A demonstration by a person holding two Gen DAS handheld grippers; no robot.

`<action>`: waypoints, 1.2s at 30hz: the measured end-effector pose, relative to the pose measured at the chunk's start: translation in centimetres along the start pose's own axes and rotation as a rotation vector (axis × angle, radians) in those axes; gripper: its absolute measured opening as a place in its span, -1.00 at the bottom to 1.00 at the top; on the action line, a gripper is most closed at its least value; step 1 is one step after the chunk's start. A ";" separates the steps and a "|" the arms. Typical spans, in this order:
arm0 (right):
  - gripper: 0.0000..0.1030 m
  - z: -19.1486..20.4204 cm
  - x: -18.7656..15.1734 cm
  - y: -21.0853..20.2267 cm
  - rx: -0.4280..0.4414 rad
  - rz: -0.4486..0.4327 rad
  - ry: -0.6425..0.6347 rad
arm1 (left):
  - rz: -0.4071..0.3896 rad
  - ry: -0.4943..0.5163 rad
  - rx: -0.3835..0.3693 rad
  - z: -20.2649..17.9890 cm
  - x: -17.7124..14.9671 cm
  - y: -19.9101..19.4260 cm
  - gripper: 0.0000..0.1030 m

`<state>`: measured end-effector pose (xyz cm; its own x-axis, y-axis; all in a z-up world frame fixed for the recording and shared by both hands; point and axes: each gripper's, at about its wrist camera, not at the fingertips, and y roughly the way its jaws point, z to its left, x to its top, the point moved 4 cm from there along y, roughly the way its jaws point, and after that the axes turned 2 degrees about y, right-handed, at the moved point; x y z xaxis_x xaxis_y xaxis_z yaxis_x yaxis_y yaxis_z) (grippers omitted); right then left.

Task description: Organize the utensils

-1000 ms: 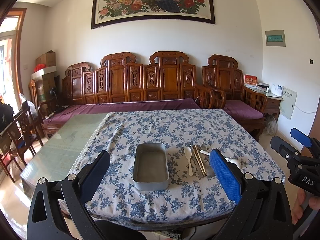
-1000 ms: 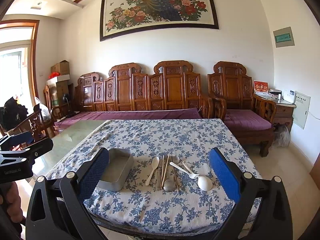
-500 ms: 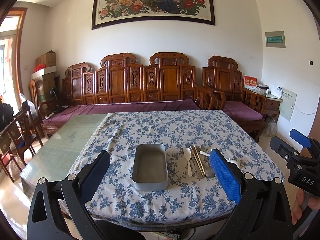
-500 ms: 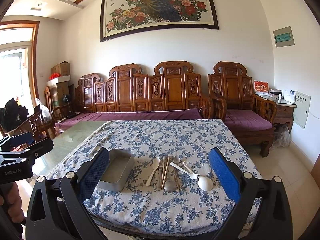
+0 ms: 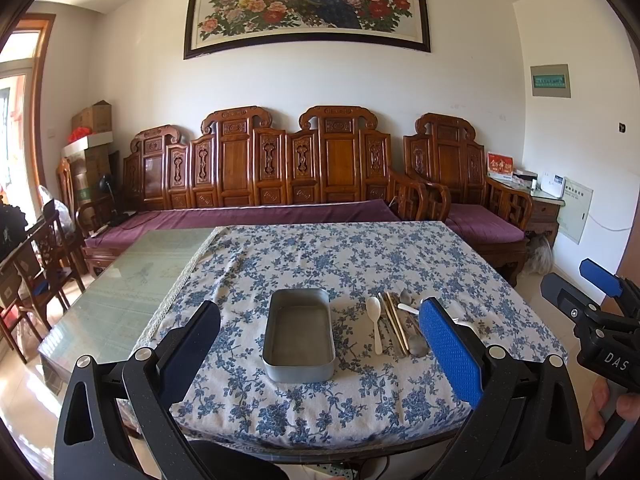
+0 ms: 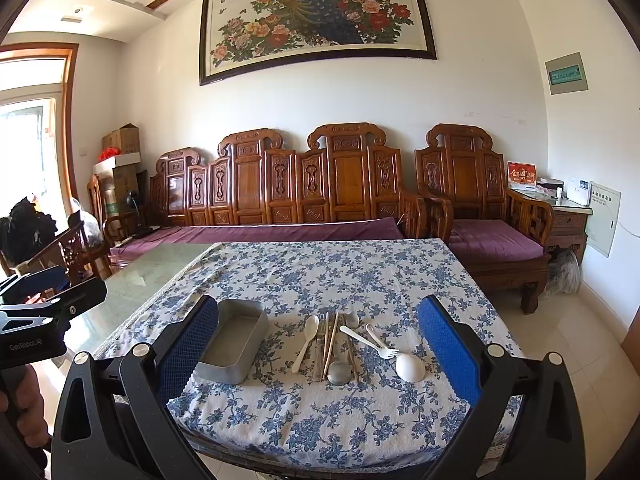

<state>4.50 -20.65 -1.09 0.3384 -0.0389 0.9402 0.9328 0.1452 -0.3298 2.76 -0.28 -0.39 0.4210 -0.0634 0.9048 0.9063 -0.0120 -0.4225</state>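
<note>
Tin (image 6: 234, 346), one; white spoons (image 6: 306, 342), two.

One metal tin (image 6: 234, 346), empty, lies ahead of the left tongs (image 5: 320, 342). Ahead of the right tongs (image 6: 318, 346), between its fingers: two white spoons, one small (image 6: 307, 340) and one large, bowl down (image 6: 409, 367); one white fork (image 6: 370, 338); one metal spoon (image 6: 340, 372). Chopsticks (image 6: 331, 338) and further metal cutlery overlap; their count cannot be told. Two tongs in all.
</note>
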 end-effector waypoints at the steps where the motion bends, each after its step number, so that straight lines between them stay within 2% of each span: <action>1: 0.95 0.0 0.0 0.0 0.001 0.000 0.000 | 0.000 0.000 -0.001 0.0 0.0 0.0 0.87; 30: 0.95 -0.1 0.1 0.0 0.010 0.002 0.005 | -0.001 0.008 -0.003 -0.5 0.1 -0.1 0.87; 33: 0.95 -0.4 0.0 0.4 0.007 0.014 0.004 | 0.015 0.013 -0.006 -0.6 -0.3 0.4 0.87; 36: 0.95 -1.0 -0.4 1.3 0.005 0.033 0.006 | 0.064 0.024 -0.022 -0.8 -1.1 1.9 0.87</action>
<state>5.70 -21.45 -1.97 0.3702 -0.0404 0.9281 0.9204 0.1514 -0.3605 4.00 -1.01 -2.18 0.4766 -0.0883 0.8747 0.8765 -0.0291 -0.4806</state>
